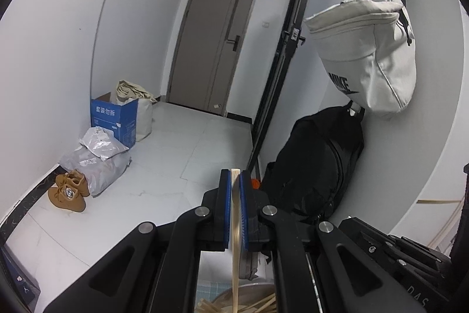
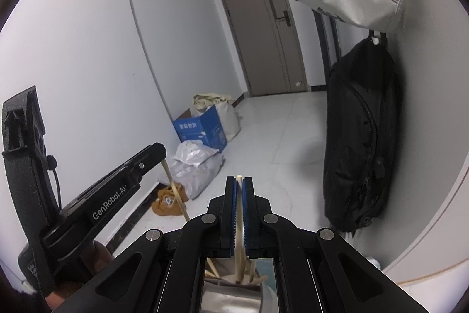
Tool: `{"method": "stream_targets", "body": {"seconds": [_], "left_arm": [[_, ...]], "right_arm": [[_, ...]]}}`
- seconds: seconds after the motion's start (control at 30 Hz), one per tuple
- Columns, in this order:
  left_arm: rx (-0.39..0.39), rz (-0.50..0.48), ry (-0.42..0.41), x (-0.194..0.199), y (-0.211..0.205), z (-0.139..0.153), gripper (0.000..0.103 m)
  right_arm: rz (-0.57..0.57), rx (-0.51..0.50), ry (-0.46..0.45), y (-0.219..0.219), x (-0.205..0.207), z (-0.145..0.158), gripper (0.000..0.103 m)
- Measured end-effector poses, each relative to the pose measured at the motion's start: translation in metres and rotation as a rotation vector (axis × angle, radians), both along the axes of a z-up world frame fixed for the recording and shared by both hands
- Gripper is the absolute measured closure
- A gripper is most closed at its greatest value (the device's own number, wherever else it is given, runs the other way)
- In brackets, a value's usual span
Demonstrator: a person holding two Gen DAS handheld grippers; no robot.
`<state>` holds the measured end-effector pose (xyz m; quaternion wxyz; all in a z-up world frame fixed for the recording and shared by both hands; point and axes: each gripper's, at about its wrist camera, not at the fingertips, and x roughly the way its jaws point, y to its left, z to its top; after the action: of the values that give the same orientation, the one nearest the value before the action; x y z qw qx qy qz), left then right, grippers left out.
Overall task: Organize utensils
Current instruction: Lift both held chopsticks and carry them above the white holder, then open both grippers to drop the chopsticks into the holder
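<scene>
1. Blue pads of your left tongs were clenched on one pale wooden chopstick, its long axis running down toward a bowl of chopsticks below.
2. Your right tongs gripped a second chopstick the same way, its lower end reaching into a metal cup directly beneath, so the right hand sat nearer a holder.
3. Both containers were cut off by the tongs' frames; the desk was hidden.

A home entryway: a grey front door, shoes on tile, bags hung on the wall.
</scene>
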<state>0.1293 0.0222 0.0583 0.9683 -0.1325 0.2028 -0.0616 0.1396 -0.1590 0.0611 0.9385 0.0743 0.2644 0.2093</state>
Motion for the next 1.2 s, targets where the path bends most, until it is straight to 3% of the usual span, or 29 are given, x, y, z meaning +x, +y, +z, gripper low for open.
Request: {"method": "stream_targets", "body": {"seconds": [0.33,0.5,0.7,0.87,0.93,1.07,1.2], "left_arm": [[-0.01,-0.045,0.071,-0.003,0.003,-0.006,0.101],[-0.033,-0.116,0.167,0.001,0.004,-0.005,0.101],[0.03,-0.189,0.251,-0.004,-0.005,-0.01,0.101],[0.016,-0.254,0.293,-0.011,-0.004,-0.008,0.101],[0.002,-0.304,0.355,-0.007,-0.006,-0.012,0.1],[0.026,-0.322,0.403,-0.01,-0.009,-0.016,0.1],[0.015,-0.298,0.412,-0.021,-0.002,-0.012,0.07]], "right_arm": [[0.022,-0.004,0.033,0.003,-0.001,-0.008,0.099],[0.043,0.018,0.068,0.005,-0.002,-0.009,0.097],[0.05,0.027,0.131,0.01,-0.008,-0.019,0.097],[0.048,0.024,0.146,0.011,-0.021,-0.022,0.097],[0.036,0.028,0.153,0.008,-0.027,-0.023,0.097],[0.007,0.04,0.161,-0.001,-0.043,-0.022,0.097],[-0.015,0.052,0.162,-0.012,-0.06,-0.021,0.093]]}}
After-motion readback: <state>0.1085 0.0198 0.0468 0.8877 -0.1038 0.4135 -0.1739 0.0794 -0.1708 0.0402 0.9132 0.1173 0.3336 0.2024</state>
